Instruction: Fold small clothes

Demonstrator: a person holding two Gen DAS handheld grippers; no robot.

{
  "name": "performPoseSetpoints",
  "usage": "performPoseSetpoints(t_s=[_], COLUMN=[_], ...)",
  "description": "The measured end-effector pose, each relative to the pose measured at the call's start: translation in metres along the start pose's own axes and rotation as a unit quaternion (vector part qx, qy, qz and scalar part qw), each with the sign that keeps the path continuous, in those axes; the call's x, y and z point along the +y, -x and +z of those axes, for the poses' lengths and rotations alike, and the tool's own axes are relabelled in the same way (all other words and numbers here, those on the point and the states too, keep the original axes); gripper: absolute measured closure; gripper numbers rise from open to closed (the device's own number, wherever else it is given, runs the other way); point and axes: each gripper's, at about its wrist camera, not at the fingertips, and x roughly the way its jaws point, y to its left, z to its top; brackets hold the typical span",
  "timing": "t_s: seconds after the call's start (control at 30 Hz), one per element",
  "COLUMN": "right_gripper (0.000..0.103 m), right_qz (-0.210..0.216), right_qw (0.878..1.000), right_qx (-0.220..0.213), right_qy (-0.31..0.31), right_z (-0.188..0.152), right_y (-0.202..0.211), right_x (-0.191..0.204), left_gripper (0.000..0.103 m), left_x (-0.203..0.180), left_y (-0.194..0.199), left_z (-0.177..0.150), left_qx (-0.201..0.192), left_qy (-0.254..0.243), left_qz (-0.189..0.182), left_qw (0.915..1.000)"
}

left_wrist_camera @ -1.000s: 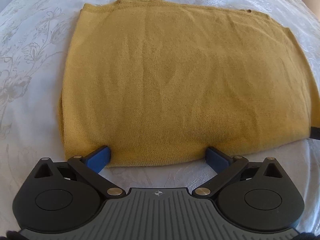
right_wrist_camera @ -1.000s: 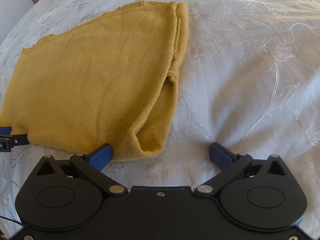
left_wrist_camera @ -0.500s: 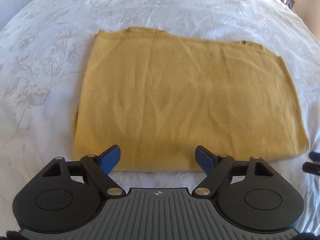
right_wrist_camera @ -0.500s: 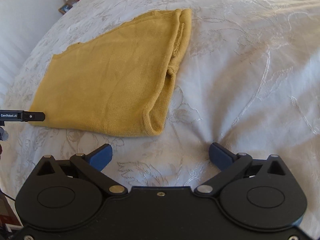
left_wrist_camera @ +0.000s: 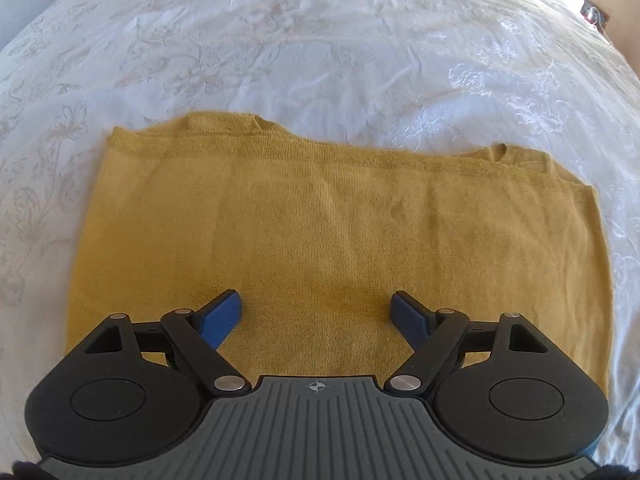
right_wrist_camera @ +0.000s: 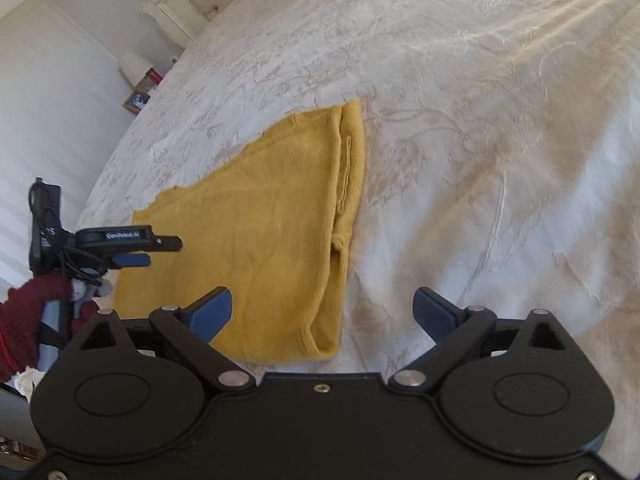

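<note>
Folded mustard garment (left_wrist_camera: pixel 344 232) flat on white embroidered bedspread (left_wrist_camera: pixel 320 48), framed photo (right_wrist_camera: pixel 136 102) off bed's far side; left gripper (left_wrist_camera: pixel 316 312) and right gripper (right_wrist_camera: pixel 322 312) gaping, empty, above cloth, nothing blocking

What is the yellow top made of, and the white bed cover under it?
Yellow top: looks like soft knitted fabric, matte; tiny knit rows and a ribbed edge show. White bed cover: woven cloth, probably cotton, slightly shiny, with stitched flower patterns and wrinkles.
</note>
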Motion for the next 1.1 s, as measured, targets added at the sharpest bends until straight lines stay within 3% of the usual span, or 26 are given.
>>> performPoseSetpoints(t_s=[0.13, 0.3, 0.43, 0.57, 0.8, 0.93, 1.1], right_gripper=[0.005, 0.005, 0.005, 0.001, 0.000, 0.000, 0.000], right_qz=[0.019, 0.052, 0.063, 0.081, 0.084, 0.086, 0.101], right_qw=[1.000, 0.998, 0.996, 0.994, 0.994, 0.994, 0.992], right_qx=[0.003, 0.038, 0.063, 0.065, 0.067, 0.061, 0.062], right_qy=[0.006, 0.001, -0.011, -0.024, -0.033, -0.043, -0.048], right_z=[0.019, 0.036, 0.041, 0.044, 0.048, 0.047, 0.048], right_y=[-0.017, -0.054, -0.081, -0.092, -0.097, -0.096, -0.095], right_x=[0.002, -0.004, -0.013, -0.016, -0.016, -0.017, -0.022], left_gripper=[0.015, 0.014, 0.015, 0.015, 0.013, 0.014, 0.015], left_x=[-0.007, -0.003, -0.003, -0.003, -0.005, -0.006, -0.001], left_y=[-0.016, -0.015, -0.006, -0.006, -0.039, -0.035, 0.004], left_z=[0.000, 0.003, 0.012, 0.036, 0.073, 0.074, 0.051], left_qx=[0.019, 0.024, 0.008, -0.006, 0.020, 0.011, -0.020], left_qy=[-0.018, -0.016, -0.020, -0.022, -0.006, -0.008, -0.001], left_qz=[0.017, 0.009, 0.008, 0.015, 0.031, 0.036, 0.019], left_qw=[0.9995, 0.9995, 0.9997, 0.9996, 0.9993, 0.9993, 0.9996])
